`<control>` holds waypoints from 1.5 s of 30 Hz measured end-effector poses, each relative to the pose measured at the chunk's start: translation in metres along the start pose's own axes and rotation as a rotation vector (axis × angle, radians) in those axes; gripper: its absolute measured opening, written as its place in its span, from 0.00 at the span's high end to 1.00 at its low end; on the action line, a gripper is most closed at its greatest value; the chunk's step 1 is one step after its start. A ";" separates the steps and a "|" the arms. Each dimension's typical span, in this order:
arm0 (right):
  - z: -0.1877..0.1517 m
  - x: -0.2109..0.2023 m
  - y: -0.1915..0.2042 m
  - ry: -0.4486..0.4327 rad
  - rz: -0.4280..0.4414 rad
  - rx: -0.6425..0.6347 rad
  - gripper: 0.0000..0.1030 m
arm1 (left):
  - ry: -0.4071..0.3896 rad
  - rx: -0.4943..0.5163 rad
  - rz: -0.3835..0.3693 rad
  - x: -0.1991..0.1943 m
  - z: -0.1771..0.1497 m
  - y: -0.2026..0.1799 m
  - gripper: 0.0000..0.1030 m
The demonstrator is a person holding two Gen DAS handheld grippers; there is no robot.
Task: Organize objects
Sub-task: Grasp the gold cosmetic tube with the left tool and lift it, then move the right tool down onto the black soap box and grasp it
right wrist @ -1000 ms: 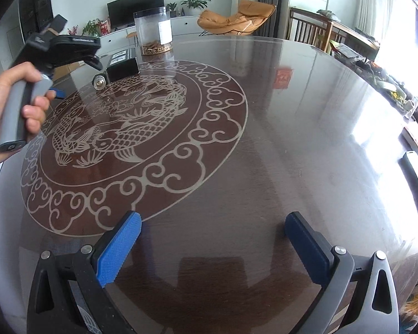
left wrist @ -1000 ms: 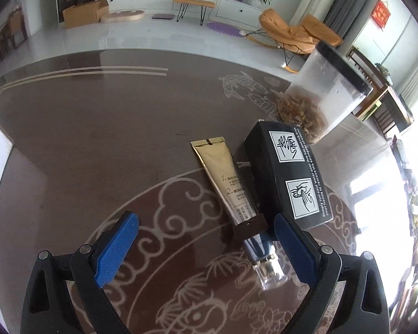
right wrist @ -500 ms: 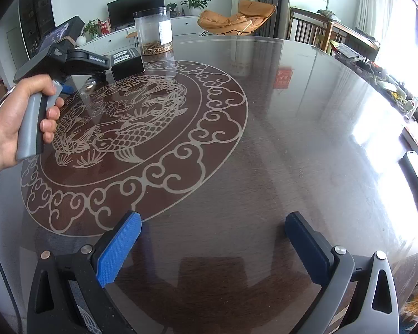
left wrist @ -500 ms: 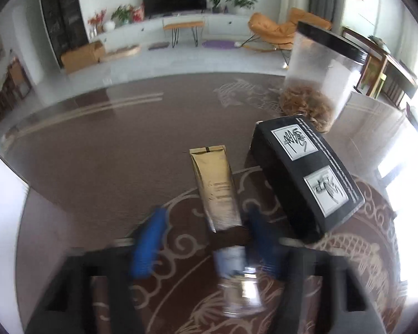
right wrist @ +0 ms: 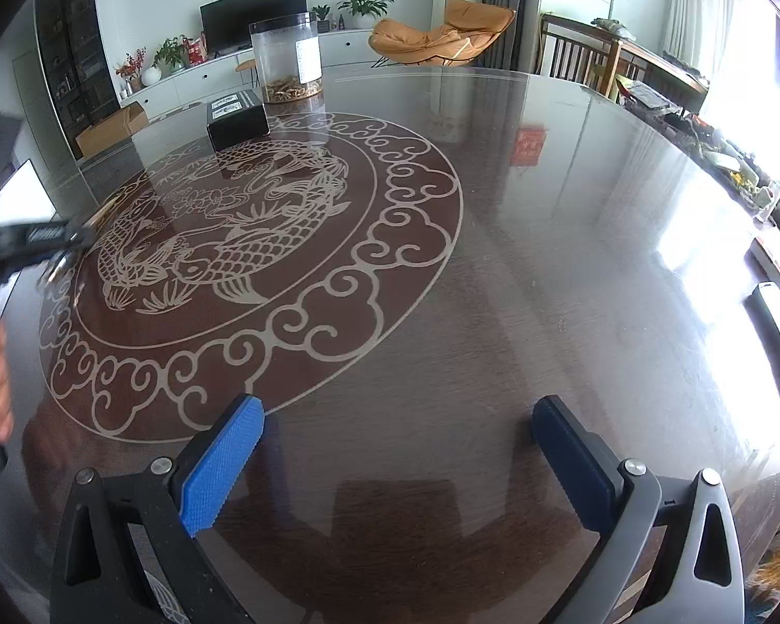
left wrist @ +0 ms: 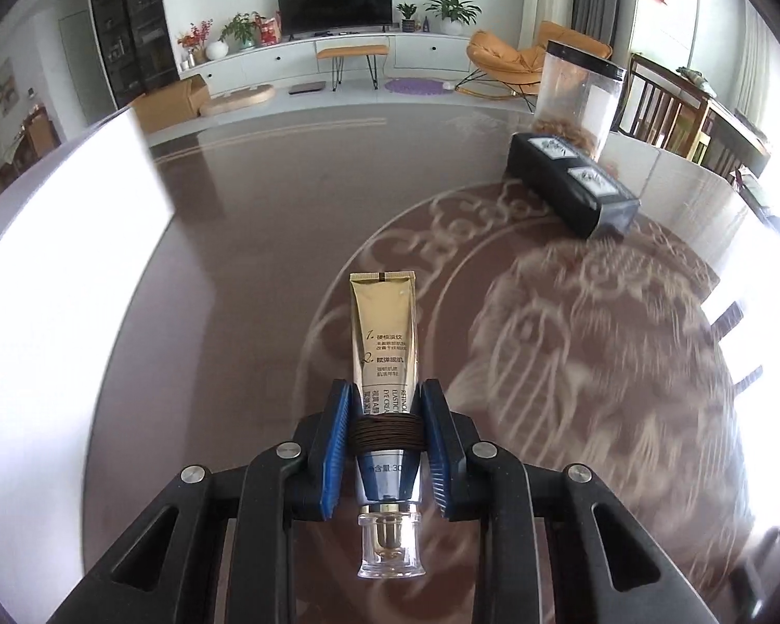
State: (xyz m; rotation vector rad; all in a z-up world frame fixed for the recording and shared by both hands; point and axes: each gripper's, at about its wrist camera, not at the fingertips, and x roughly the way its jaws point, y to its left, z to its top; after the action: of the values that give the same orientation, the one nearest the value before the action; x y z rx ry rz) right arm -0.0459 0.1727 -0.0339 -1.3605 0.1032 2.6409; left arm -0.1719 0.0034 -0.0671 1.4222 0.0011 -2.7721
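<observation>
Gold cosmetic tube with a dark cord band and a clear cap now sits clamped in the left tongs, whose blue pads have just been closing from wide apart and now press on the banded neck from both sides. A second ago the tube lay on the counter just beside the black rectangular box; now it is held well apart from that box and from the clear plastic jar with a black rim that stands behind it, and the carved pattern under the tube is smeared with motion. In the right wrist view the left tongs appear blurred at the counter's left edge. The right tongs hang wide and empty over bare dark wood, in the same spot as before. By the look of it, the pickup is done and the tube is on its way to a new place; where it belongs cannot be told.
</observation>
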 end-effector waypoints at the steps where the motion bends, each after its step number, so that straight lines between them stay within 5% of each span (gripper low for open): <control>1: 0.000 0.000 0.000 0.000 0.000 0.000 0.00 | -0.004 -0.002 0.005 -0.004 -0.006 0.004 0.72; 6: 0.000 0.000 0.000 0.000 0.000 0.000 0.00 | -0.029 0.004 0.018 -0.012 -0.023 0.017 0.69; 9: 0.000 0.000 0.000 0.000 0.000 0.000 0.00 | -0.039 -0.014 0.060 -0.013 -0.023 0.018 0.50; 11: 0.000 0.000 0.000 0.000 0.000 0.000 0.00 | -0.030 -0.039 0.063 -0.008 -0.021 0.022 0.20; 17: 0.000 0.000 0.000 0.000 0.000 0.000 0.00 | 0.020 -0.025 0.019 -0.001 -0.019 0.018 0.00; 45: 0.004 0.004 0.002 0.002 0.007 -0.008 0.00 | 0.019 -0.029 0.019 -0.003 -0.021 0.015 0.00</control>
State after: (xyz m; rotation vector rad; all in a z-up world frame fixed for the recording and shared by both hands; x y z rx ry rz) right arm -0.0516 0.1715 -0.0348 -1.3680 0.0980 2.6489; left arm -0.1527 -0.0110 -0.0765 1.4346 0.0275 -2.7321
